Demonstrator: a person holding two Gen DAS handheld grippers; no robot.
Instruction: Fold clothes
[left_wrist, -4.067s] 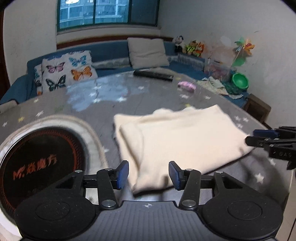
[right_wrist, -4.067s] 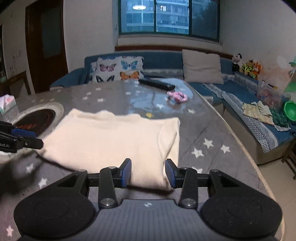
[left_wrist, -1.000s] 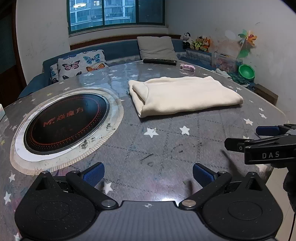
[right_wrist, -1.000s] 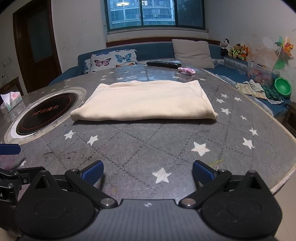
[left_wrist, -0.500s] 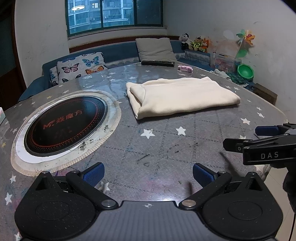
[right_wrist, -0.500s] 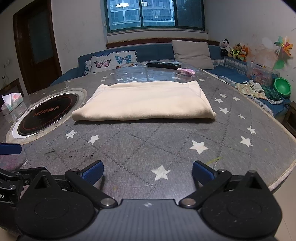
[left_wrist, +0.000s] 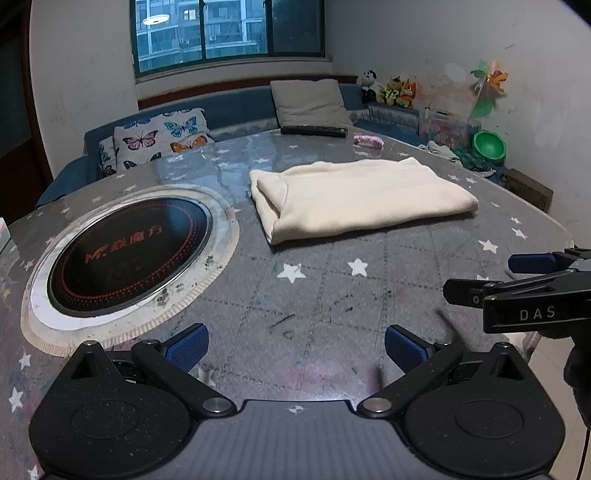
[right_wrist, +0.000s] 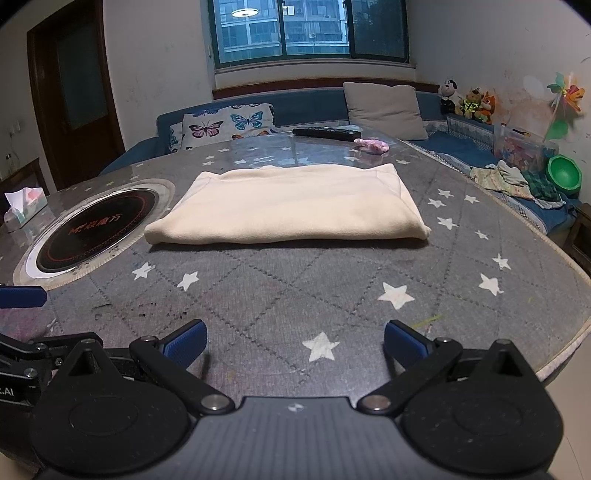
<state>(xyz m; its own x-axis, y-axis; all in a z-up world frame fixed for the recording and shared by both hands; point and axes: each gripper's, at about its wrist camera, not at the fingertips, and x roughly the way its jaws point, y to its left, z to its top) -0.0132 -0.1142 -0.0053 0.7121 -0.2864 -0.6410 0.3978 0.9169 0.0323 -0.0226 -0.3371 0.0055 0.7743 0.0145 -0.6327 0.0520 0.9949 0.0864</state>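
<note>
Cream cloth (right_wrist: 288, 205), folded into a flat rectangle, is laid on the round table (right_wrist: 369, 280), whose grey quilted cover is printed with white stars. It is seen beyond both grippers and well apart from them, touched by neither. The left gripper (left_wrist: 295, 345) is held low over the near part of the table with its blue-padded fingers (left_wrist: 186, 345) spread wide and nothing between them. The right gripper (right_wrist: 293, 343) is likewise held with its fingers (right_wrist: 404, 343) spread wide and empty. In the left wrist view the right gripper is seen from the side at the right edge; there its blue tip is visible. A round black induction plate (left_wrist: 127, 254), ringed in white, is set into the table to the left of the cloth. Past the cloth, near the far edge, a black remote control (right_wrist: 327, 133) and a small pink item (right_wrist: 373, 146) are lain. A tissue pack (right_wrist: 24, 205) is seen at the table's left side.
</note>
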